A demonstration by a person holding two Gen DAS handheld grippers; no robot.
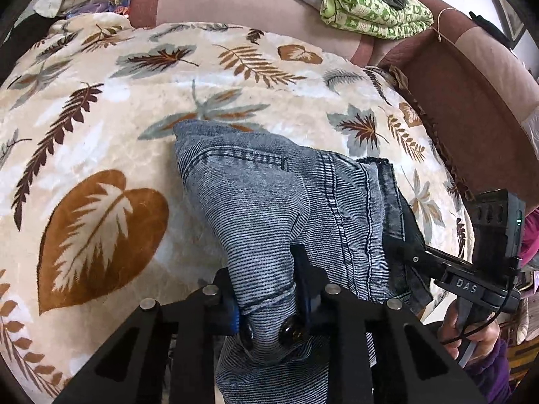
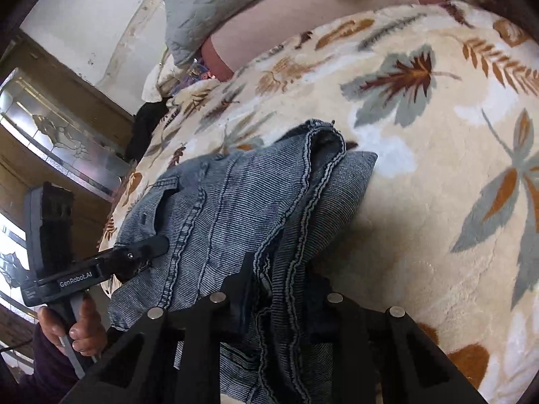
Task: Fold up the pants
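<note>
Blue-grey denim pants [image 1: 279, 198] lie bunched on a cream leaf-print blanket [image 1: 101, 107]. My left gripper [image 1: 266, 289] is shut on a fold of the denim near the front edge. The right gripper [image 1: 417, 259] shows at the right of the left wrist view, its tip in the denim's right edge. In the right wrist view the pants [image 2: 242, 208] drape over my right gripper [image 2: 286, 306], which is shut on a seamed fold. The left gripper [image 2: 148, 249] shows there at the left, gripping the denim's near-left edge. A hand [image 2: 81, 330] holds it.
A brown sofa back [image 1: 471, 107] runs along the right. A green patterned cloth [image 1: 367, 6] and a grey quilt [image 2: 209, 10] lie on the back cushions. A dark garment [image 2: 145, 128] sits at the blanket's far left corner by a glass-panelled door [image 2: 50, 134].
</note>
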